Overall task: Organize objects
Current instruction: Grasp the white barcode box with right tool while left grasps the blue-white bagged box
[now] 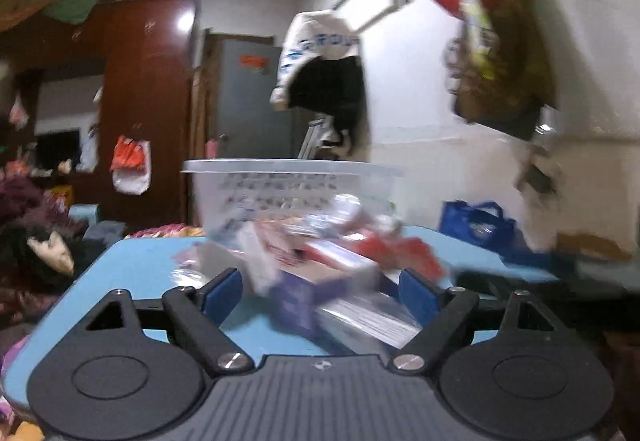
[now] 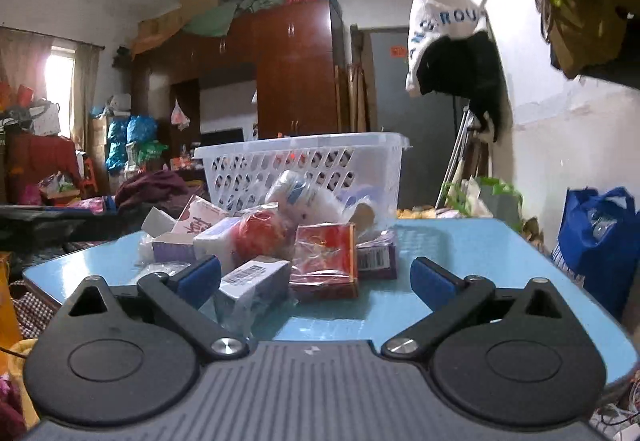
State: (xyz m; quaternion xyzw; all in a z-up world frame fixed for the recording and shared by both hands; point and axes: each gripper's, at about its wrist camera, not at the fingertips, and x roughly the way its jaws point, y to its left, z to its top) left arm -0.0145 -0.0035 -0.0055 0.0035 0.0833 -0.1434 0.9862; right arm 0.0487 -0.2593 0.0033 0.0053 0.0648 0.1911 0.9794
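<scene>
A pile of small packages lies on a light blue table, in front of a white perforated plastic basket. In the right wrist view I see a red box, a white and purple box with a barcode, a red-and-white wrapped ball and a white bottle. My right gripper is open, low over the table, its fingers either side of the nearest boxes without touching them. The left wrist view is blurred: my left gripper is open around a purple box, with the basket behind.
A blue bag stands at the right of the table. Clothes hang on the wall at the back right. A brown wardrobe and a cluttered room fill the left. Bare table surface shows to the right of the pile.
</scene>
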